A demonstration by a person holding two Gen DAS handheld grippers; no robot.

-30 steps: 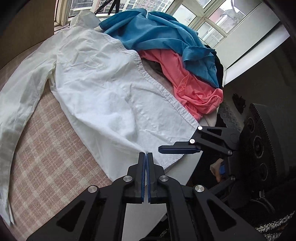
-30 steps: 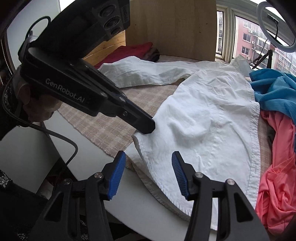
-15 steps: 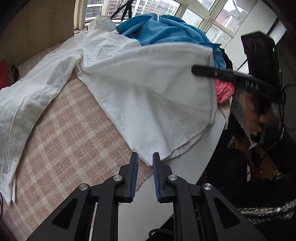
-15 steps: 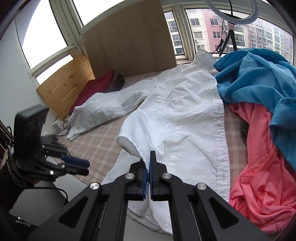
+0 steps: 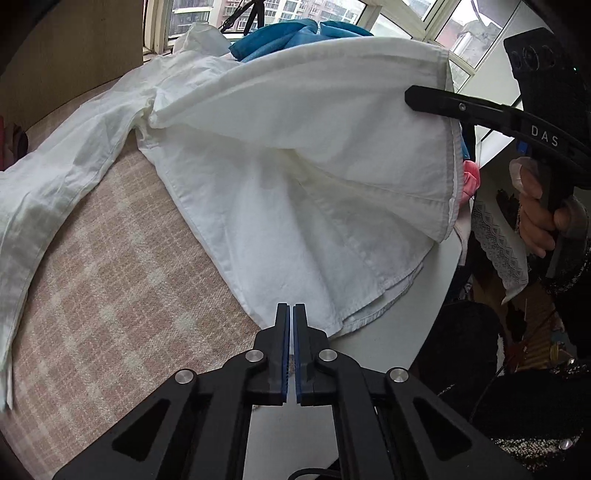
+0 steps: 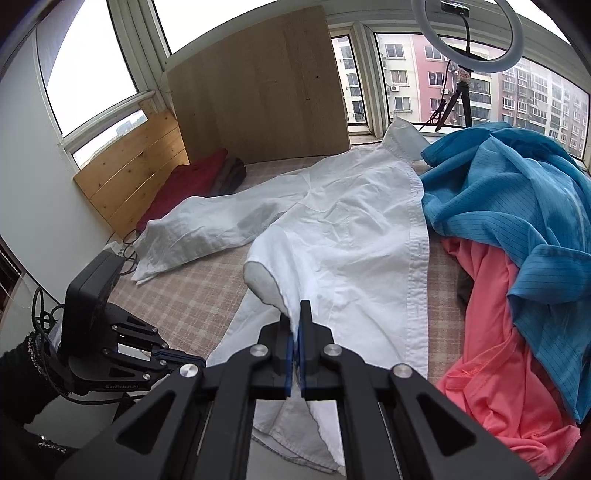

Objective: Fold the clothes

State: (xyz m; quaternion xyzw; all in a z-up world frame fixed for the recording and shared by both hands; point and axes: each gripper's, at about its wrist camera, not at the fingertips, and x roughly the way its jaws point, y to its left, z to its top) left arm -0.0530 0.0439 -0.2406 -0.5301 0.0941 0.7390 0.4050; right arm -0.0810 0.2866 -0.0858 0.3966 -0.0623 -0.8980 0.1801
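A white long-sleeved shirt (image 5: 295,184) lies spread on a pink checked cloth (image 5: 110,295), its collar towards the window. My right gripper (image 6: 295,321) is shut on the near edge of one front panel and holds that panel lifted off the layer below. In the left wrist view the right gripper (image 5: 424,101) shows at the raised panel's upper right corner. My left gripper (image 5: 290,314) is shut on the shirt's bottom hem near the table's edge. In the right wrist view the left gripper (image 6: 184,357) sits low at the left, beside the hem. One sleeve (image 6: 207,229) stretches out to the left.
A blue garment (image 6: 517,206) and a pink one (image 6: 491,350) are piled to the right of the shirt. Folded red cloth (image 6: 184,184) lies by a wooden board (image 6: 258,92). A ring light (image 6: 467,33) stands at the window. The white table edge (image 5: 406,332) is close.
My right gripper shut on the shirt's front panel and raised it. My left gripper opened briefly, then shut on the bottom hem.
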